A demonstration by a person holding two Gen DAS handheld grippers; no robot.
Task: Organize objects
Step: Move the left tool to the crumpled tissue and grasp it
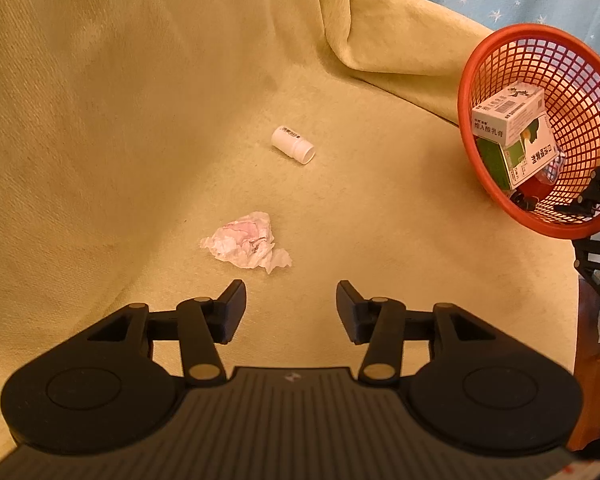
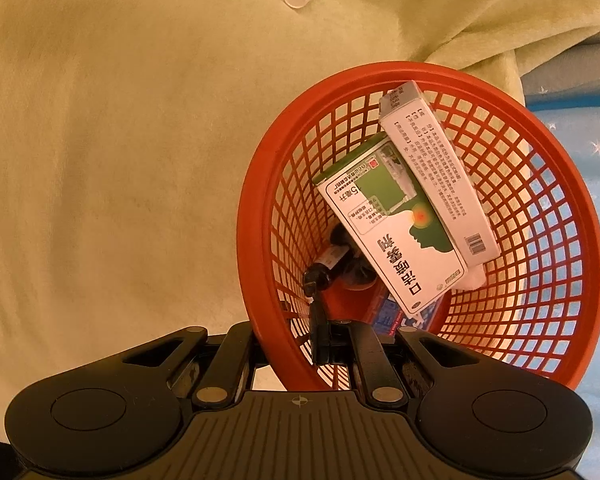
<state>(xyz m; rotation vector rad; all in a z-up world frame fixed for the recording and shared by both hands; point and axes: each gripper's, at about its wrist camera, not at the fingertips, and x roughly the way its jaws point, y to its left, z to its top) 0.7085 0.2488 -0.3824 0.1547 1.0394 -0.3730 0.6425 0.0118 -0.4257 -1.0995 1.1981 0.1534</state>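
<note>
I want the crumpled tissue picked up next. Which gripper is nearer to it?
Left. The left gripper hangs open just short of the crumpled tissue on the blanket. The right gripper is shut on the orange basket rim, off to the side.

Left gripper spread and unloaded, right gripper closed on a rim

The left gripper (image 1: 291,304) is held low with its two fingers set wide apart and nothing gripped between them. The right gripper (image 2: 300,344) is seen at the far right, its fingers drawn close together and clamped across the near rim of the orange basket (image 2: 380,74), which is tilted
</note>
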